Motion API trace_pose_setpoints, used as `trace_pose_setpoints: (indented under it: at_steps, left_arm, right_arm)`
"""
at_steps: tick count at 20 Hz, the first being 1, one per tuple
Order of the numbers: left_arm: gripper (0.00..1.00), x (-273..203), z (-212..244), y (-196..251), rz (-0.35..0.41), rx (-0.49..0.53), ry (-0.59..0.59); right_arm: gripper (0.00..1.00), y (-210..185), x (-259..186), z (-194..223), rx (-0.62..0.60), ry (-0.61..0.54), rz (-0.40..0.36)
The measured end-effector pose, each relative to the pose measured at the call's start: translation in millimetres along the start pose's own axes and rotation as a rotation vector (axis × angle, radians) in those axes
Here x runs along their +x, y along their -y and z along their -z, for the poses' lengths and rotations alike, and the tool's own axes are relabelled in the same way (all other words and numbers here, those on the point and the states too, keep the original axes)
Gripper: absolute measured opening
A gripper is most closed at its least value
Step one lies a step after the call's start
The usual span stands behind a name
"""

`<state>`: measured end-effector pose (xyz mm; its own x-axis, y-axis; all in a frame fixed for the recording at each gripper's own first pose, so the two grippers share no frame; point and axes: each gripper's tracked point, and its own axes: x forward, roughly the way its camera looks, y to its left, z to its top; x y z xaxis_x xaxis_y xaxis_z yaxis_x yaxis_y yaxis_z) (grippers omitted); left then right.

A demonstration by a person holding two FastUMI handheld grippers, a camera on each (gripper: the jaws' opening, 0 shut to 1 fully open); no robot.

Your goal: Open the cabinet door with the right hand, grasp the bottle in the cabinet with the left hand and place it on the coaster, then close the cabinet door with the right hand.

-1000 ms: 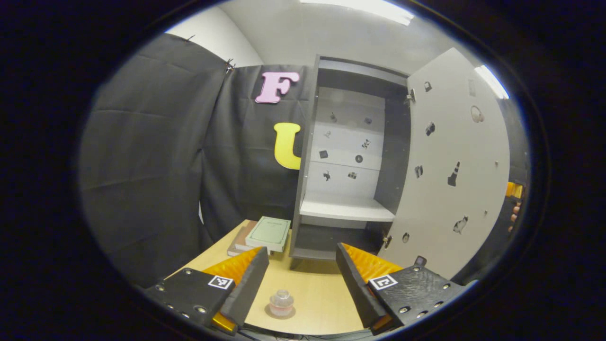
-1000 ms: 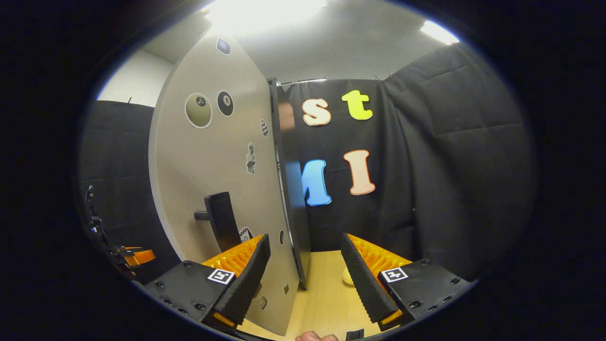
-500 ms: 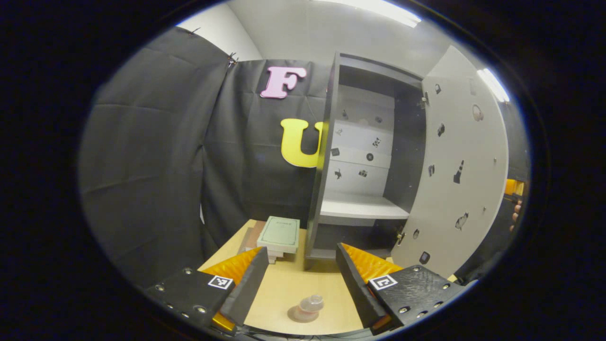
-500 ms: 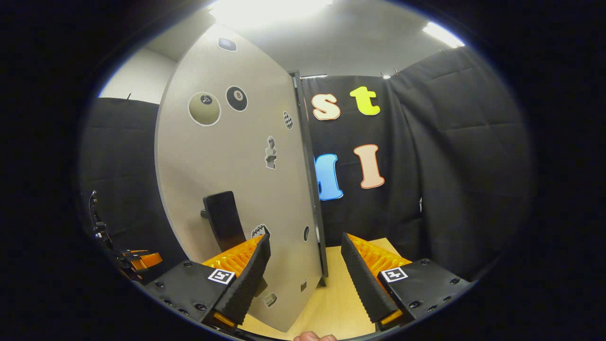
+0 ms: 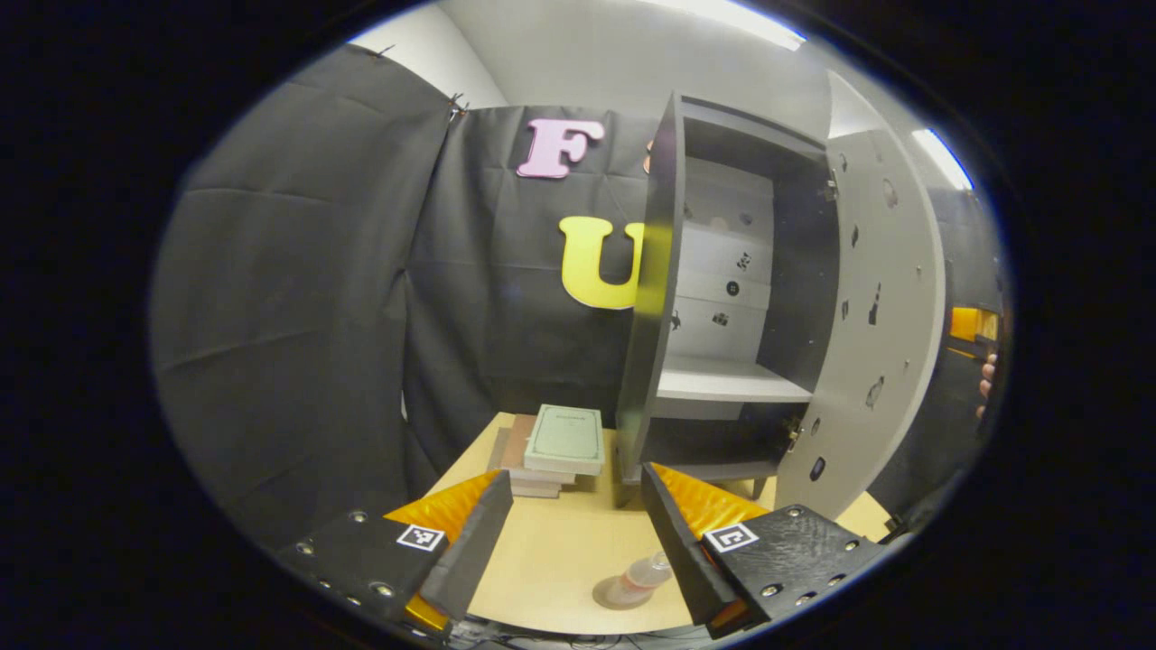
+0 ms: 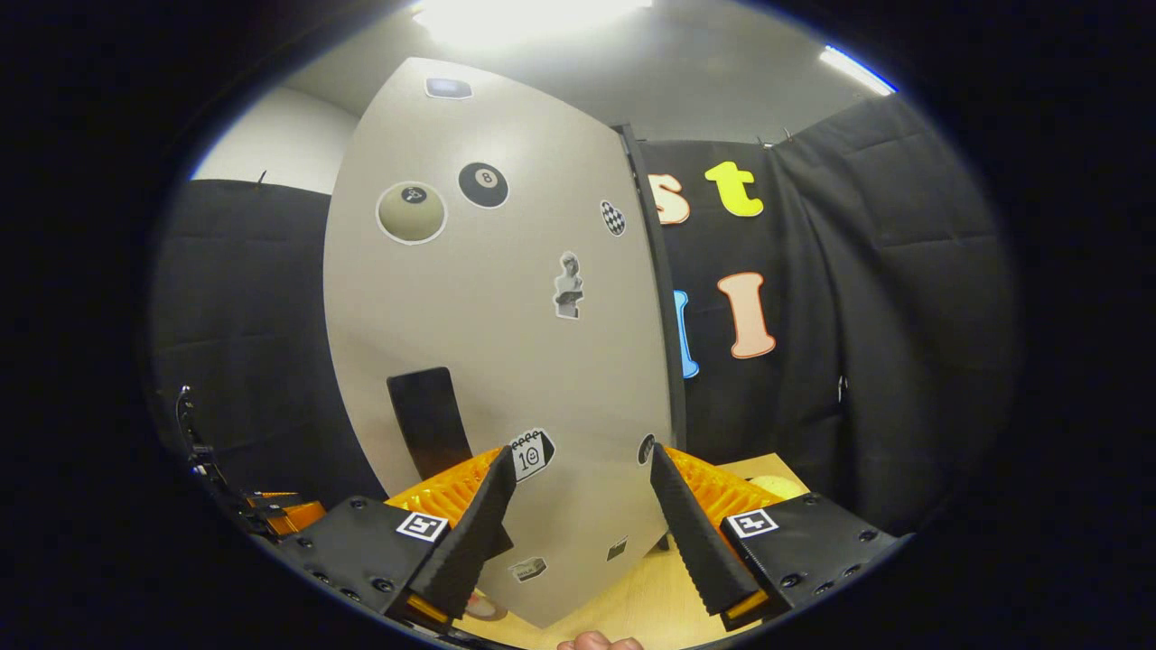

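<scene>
A small clear bottle stands on a round coaster on the wooden table, low in the left gripper view, partly behind the right finger. My left gripper is open and empty, held back from the bottle. The dark cabinet stands behind with a bare white shelf. Its grey door stands partly open. In the right gripper view the door's outer face, with stickers and a black handle, lies straight ahead of my open right gripper. Whether the fingertips touch it I cannot tell.
A stack of books lies on the table left of the cabinet. A hand holding an orange gripper shows past the door's edge. A yellow object lies on the table by the right finger. Black cloth walls enclose the booth.
The door has swung toward the cabinet. My right gripper has followed it, now facing its outer side squarely. My left gripper has drawn away leftward; the bottle stays on the coaster.
</scene>
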<state>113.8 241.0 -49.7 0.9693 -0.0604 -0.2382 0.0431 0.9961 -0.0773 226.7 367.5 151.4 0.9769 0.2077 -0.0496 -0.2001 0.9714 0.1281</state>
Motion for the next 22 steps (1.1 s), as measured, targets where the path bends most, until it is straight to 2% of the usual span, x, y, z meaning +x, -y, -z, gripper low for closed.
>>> trace_pose_setpoints:
  at_steps: [4,5,6,9,15,22]
  left_arm:
    - [0.87,9.7,-3.1,-31.6,-0.003,0.029,-0.004]
    - [0.87,11.9,-4.5,-37.6,-0.003,0.037,-0.005]
    - [0.87,12.9,-4.9,-43.9,-0.004,0.046,-0.005]
    - [0.87,15.8,-11.2,-51.4,0.002,0.052,0.002]
    - [0.89,22.6,1.4,-12.7,0.076,-0.055,-0.008]
    - [0.86,20.2,-29.8,41.1,0.12,0.006,0.047]
  right_arm:
    - [0.96,-35.0,23.0,8.7,-0.006,-0.008,-0.017]
    - [1.0,-43.8,30.1,12.6,0.001,-0.014,-0.034]
    - [0.96,-54.8,34.8,12.2,0.01,-0.012,-0.053]
    - [0.96,-69.9,39.2,10.4,0.01,-0.009,-0.068]
    - [0.97,-47.7,33.4,15.3,-0.038,-0.02,0.004]
    - [0.97,6.5,8.7,26.9,-0.044,-0.051,0.063]
